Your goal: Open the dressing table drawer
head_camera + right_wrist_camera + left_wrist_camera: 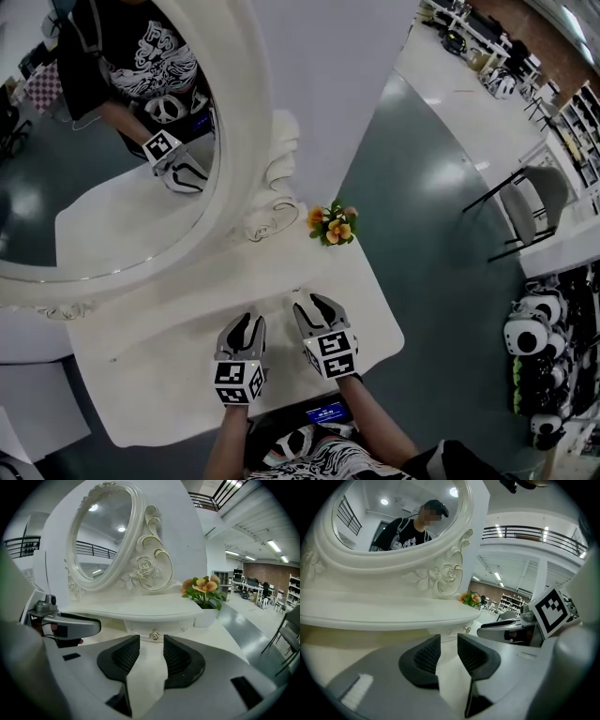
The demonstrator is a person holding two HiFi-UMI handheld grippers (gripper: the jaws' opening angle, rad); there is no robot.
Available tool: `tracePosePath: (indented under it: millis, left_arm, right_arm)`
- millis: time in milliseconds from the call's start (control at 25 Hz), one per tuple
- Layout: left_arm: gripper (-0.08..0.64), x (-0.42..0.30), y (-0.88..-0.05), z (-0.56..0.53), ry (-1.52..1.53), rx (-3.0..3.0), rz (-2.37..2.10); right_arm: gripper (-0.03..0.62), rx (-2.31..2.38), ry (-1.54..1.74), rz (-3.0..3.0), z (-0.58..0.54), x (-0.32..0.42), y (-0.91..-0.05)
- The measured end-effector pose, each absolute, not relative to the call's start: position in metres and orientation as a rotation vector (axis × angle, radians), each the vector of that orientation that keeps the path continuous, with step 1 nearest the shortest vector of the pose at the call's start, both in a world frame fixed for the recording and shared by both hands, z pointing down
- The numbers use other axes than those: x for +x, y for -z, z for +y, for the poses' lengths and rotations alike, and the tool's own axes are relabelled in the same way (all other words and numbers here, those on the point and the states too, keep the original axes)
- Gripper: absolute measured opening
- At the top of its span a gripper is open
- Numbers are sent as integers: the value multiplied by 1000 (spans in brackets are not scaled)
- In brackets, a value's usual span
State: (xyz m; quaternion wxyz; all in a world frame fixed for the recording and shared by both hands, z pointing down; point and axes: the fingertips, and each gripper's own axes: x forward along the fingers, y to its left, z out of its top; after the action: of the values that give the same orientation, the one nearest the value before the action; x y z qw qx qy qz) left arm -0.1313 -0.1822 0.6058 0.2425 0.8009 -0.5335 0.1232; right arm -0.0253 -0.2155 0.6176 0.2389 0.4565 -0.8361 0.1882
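Observation:
The white dressing table (169,375) carries a raised shelf (136,607) under its oval mirror (84,178). A small drawer front (138,628) with a metal knob (154,634) sits below that shelf; in the left gripper view the knob (466,630) shows right of centre. My left gripper (246,322) hovers over the tabletop near the front edge, open, with nothing between its jaws (449,641). My right gripper (315,302) is beside it, open and empty, and points straight at the knob (151,644), a short way off.
A small pot of orange and yellow flowers (332,225) stands on the table's right back corner (205,599). The carved mirror frame (272,178) rises behind the shelf. A chair (530,202) and white helmets (530,337) are off to the right on the floor.

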Motion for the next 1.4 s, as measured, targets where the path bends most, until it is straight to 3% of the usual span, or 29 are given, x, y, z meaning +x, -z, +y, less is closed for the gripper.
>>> tracePosePath:
  millis: [440, 600, 1400]
  left_arm:
    - [109, -130, -625, -184, -367, 2153, -1435]
    - [107, -128, -627, -185, -369, 2151, -1429]
    - [103, -121, -622, -183, -387, 2169, -1444]
  right_arm:
    - [141, 1225, -513, -2300, -244, -38, -637]
    - [94, 1215, -486, -2298, -249, -40, -638]
    - [100, 1196, -476, -2290, -206, -20, -642]
